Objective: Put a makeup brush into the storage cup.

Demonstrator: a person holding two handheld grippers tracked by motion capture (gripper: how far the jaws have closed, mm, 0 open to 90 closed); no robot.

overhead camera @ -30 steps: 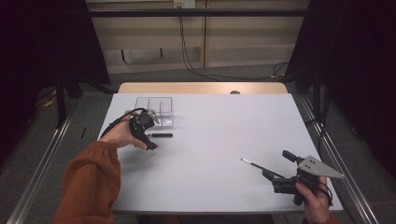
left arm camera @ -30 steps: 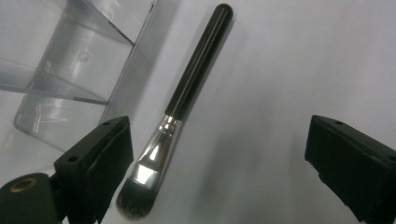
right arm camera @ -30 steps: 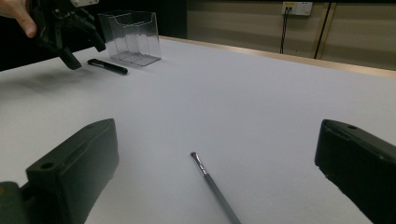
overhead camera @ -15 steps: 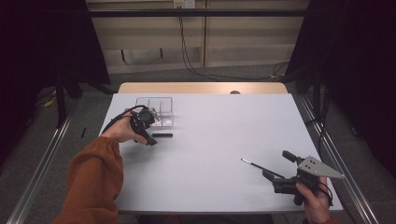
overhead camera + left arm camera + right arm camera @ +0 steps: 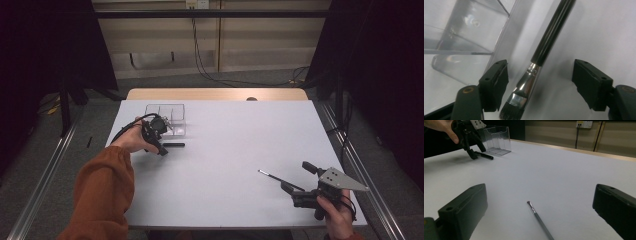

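A black-handled brush point(image 5: 549, 37) with a silver ferrule and dark bristles lies on the white table point(image 5: 230, 140), beside a clear acrylic organiser point(image 5: 167, 117). My left gripper point(image 5: 161, 148) points down over its bristle end. Its jaws straddle the ferrule and have just been closing, but gaps still show on both sides, so my left gripper point(image 5: 540, 73) is open. Near the front right, my right gripper point(image 5: 295, 176) rests open. A thin grey brush point(image 5: 540, 220) lies on the table between its jaws, untouched.
The organiser point(image 5: 497, 140) stands at the table's back left, right behind the black brush point(image 5: 485, 156). A wooden strip point(image 5: 215, 94) runs along the far edge. Dark curtains hang at both sides.
The left hand has shifted slightly over the black brush. The right hand and the thin brush have stayed where they were.
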